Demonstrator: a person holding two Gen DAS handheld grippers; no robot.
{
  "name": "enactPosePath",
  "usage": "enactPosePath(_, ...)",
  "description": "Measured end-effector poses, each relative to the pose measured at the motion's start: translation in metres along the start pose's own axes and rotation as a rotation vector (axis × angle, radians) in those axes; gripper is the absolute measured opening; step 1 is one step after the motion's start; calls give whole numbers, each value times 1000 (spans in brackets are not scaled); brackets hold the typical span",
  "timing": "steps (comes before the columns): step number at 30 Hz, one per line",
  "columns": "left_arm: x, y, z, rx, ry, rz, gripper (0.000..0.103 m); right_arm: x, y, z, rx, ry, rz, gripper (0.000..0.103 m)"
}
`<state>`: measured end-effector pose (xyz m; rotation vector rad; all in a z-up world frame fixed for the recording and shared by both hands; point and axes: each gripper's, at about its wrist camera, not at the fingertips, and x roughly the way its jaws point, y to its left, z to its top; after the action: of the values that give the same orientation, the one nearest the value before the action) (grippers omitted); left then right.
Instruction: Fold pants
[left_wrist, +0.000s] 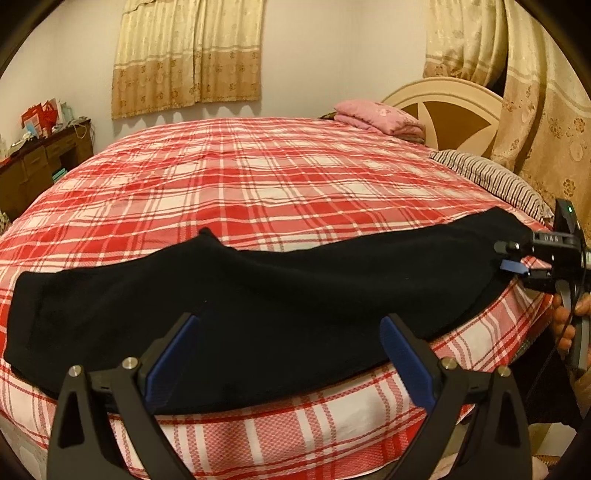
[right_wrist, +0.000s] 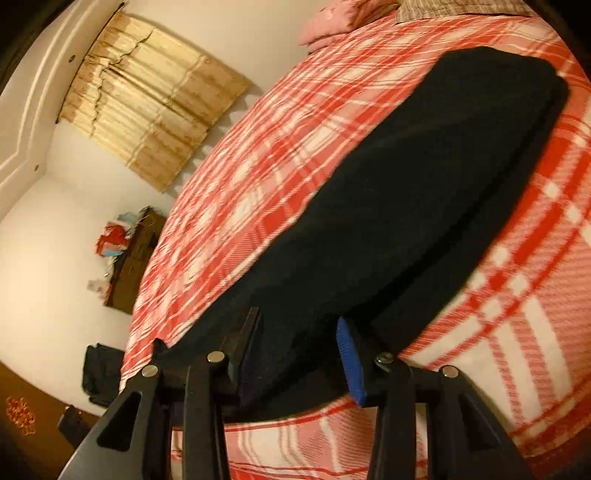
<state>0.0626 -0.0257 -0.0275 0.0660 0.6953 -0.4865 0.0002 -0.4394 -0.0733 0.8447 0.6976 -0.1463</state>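
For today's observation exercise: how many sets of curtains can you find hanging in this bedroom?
2. One short beige patterned curtain hangs on the far wall beyond the bed; one long beige curtain hangs by the headboard. Others may be out of view.

The black pants (left_wrist: 258, 295) lie flat in a long band along the near edge of the bed (left_wrist: 258, 177), on its red-and-white plaid cover. They look doubled leg over leg, though the dark cloth hides the layers. A small peak sticks up from the far edge.
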Motion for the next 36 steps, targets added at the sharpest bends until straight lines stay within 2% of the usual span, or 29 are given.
enactPosePath(3, 4, 3, -1, -23, 17, -15, 100, 9, 6, -3, -47, 27, -52, 28)
enactPosePath(4, 5, 3, -2, -27, 21, -19, 100, 9, 6, -3, -47, 27, -52, 19)
enactPosePath(5, 5, 2, -2, -27, 22, -19, 100, 13, 8, -3, -60, 38, -58, 4)
enactPosePath(7, 1, 1, -1, -15, 13, -13, 100, 18, 5, -4, -57, 67, -57, 3)
enactPosePath(14, -1, 6, 1, -23, 2, -6, 100, -8, 9, -10, -100, 42, -45, 3)
enactPosePath(19, 2, 3, -1, -15, 11, -13, 100, -11, -7, -24, -83, 52, -53, 4)
enactPosePath(23, 3, -2, -2, 9, 17, -5, 100, -4, -16, -19, -43, 85, 9, 5)
enactPosePath(25, 3, -2, -1, 14, 14, 1, 100, -16, -16, -12, -40, 86, 15, 5)
enactPosePath(28, 6, -1, 1, 4, 17, -1, 100, -50, -7, -3, -136, -6, -90, 5)
enactPosePath(30, 12, -4, 3, 10, 26, -1, 100, -73, 9, 4, -248, -121, -223, 5)
enactPosePath(32, 18, -10, 8, 28, 26, -3, 100, -80, 25, 12, -349, -200, -286, 5)
enactPosePath(34, 20, -20, 12, 60, 11, 10, 100, -68, 37, 25, -446, -221, -305, 5)
enactPosePath(36, 23, -28, 15, 92, 2, 40, 100, -41, 31, 42, -463, -179, -334, 5)
